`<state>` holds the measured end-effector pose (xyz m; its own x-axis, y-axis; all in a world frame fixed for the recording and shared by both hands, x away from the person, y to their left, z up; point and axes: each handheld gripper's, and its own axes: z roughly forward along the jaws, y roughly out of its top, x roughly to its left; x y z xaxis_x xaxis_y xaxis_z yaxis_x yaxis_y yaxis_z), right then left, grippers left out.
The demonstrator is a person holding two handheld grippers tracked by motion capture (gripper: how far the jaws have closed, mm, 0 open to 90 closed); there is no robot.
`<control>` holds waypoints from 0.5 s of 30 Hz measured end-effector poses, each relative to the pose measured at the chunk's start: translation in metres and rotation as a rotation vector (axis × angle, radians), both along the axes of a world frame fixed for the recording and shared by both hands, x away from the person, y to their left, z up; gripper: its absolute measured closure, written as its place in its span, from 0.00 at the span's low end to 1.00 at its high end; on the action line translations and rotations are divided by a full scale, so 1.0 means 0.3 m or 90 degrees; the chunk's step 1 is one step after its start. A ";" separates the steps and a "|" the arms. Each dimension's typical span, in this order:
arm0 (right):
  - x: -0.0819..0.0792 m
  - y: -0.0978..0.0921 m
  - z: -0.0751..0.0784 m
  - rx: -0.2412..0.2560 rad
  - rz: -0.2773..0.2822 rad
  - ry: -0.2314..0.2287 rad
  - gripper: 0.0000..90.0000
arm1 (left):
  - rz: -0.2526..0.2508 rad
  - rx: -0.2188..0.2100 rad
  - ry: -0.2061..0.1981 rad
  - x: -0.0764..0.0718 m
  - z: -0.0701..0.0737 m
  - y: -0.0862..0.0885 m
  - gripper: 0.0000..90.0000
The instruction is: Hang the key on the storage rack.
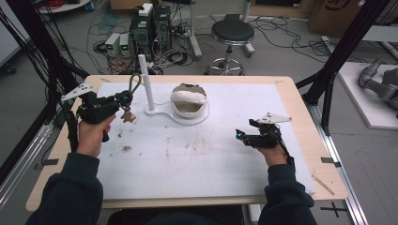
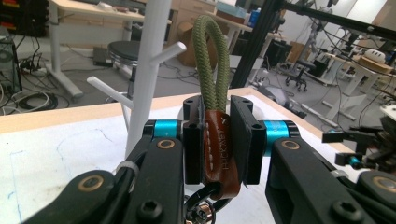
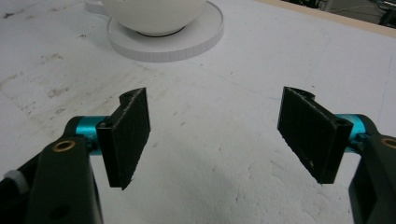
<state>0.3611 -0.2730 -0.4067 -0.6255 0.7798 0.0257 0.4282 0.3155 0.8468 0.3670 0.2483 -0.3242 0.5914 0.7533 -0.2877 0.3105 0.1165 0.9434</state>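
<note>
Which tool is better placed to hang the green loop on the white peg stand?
Left. The left tool is already shut on the brown leather tab of the green rope loop, close beside the white peg stand. The right tool sits open over the mat, farther off.

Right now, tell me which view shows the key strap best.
The left gripper view: the strap sits close up, its brown leather tab clamped in the left hand-held gripper, green loop upright. The high view shows it small beside the stand.
</note>
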 end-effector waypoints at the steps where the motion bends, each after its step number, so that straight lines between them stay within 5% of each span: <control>1: 0.000 -0.001 0.000 0.001 0.000 0.001 0.29 | 0.001 0.003 0.004 0.013 0.003 -0.003 0.84; 15: 0.001 0.000 -0.002 0.002 0.002 0.003 0.28 | 0.055 0.054 0.071 0.139 -0.034 -0.035 0.84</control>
